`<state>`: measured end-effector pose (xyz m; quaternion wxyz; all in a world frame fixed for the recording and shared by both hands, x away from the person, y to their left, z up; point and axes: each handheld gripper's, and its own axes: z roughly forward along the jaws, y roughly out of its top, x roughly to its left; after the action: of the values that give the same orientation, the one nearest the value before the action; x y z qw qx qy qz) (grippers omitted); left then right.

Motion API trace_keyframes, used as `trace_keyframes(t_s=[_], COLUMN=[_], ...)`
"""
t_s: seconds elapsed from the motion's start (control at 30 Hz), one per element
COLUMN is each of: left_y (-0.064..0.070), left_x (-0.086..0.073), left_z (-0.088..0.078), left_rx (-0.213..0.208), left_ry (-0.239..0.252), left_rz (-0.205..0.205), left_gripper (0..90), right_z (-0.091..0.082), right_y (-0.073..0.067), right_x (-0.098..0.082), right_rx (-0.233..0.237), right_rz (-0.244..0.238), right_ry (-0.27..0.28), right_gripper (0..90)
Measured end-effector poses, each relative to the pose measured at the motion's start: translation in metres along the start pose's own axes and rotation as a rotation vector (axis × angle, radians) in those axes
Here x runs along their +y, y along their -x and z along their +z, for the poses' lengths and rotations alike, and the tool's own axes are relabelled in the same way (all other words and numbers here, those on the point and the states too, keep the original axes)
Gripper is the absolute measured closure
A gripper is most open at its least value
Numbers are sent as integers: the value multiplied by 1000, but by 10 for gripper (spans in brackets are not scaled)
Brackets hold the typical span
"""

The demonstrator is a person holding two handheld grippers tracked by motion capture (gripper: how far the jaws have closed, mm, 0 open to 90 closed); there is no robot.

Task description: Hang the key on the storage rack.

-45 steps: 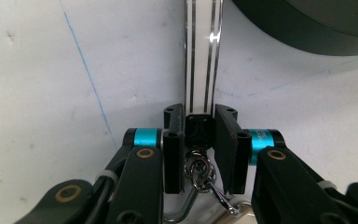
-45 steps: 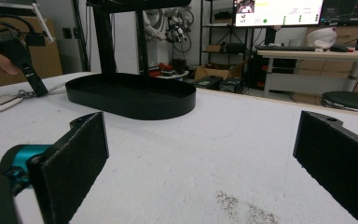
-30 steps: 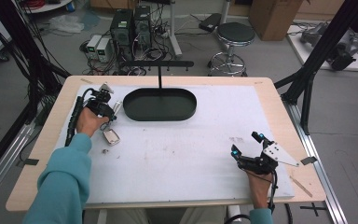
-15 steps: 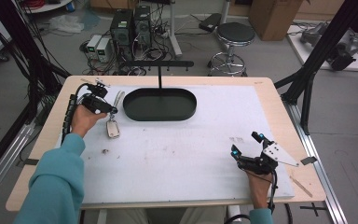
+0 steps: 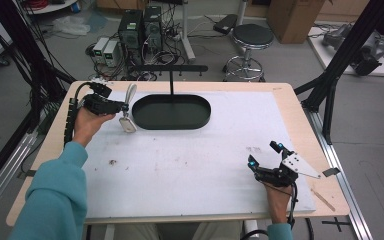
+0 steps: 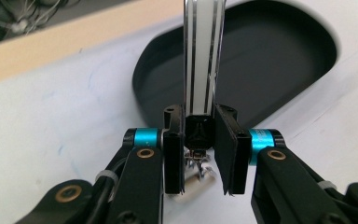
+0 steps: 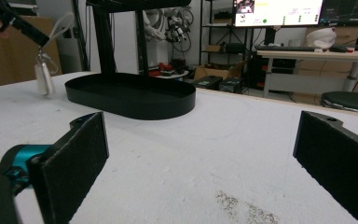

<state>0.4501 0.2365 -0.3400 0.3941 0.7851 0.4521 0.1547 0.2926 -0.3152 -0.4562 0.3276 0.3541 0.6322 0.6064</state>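
My left gripper (image 5: 116,106) is shut on the black clasp (image 6: 199,130) of a white striped lanyard strap (image 6: 204,56), held above the table's far left. The strap loops upward (image 5: 130,92), and a small silver tag (image 5: 127,124) dangles below on a metal clip (image 6: 200,171), just left of the black oval tray (image 5: 171,112). In the right gripper view the same tag (image 7: 44,79) hangs free of the table beside the tray (image 7: 130,95). My right gripper (image 5: 265,154) rests near the table's front right, open, with nothing between its jaws (image 7: 200,163).
A thin black post (image 5: 171,84) with a crossbar (image 5: 170,68) rises from the tray's far side. A white mat (image 5: 195,160) covers the wooden table. Floor clutter, computers and a stool (image 5: 250,37) stand beyond the far edge.
The left gripper has risen and moved away toward the tray, lifting the tag off the mat so it now dangles. The right gripper has stayed put.
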Motion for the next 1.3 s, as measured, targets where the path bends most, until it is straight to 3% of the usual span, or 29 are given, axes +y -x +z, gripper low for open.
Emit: trace_keyframes(t_s=[0.03,0.07,0.13,0.43,0.53,0.77,0.83,1.3], left_y=[0,1,2,7,6,3,3,-1], left_x=[3,5,7,23,27,30,32,43], left_z=[-3,-5,-6,-9,-8,-2,-1,9], left_rx=[-14,-14,-6,-45,-77,-99,-110,-161], left_ry=[42,51,54,100,131,150,181,171], left_rz=[-8,-6,6,33,31,36,37,31], left_gripper=[739,739,739,739,739,739,739,739], right_z=[0,0,0,0,0,0,0,0], right_y=[0,0,0,0,0,-1,0,0], right_x=[0,0,0,0,0,0,0,0], right_rx=[0,0,0,-2,1,3,-1,-1], right_rz=[0,1,0,-1,3,4,-1,4], right_ry=[0,0,0,0,-1,-4,2,0], right_gripper=[26,26,26,26,26,26,26,26])
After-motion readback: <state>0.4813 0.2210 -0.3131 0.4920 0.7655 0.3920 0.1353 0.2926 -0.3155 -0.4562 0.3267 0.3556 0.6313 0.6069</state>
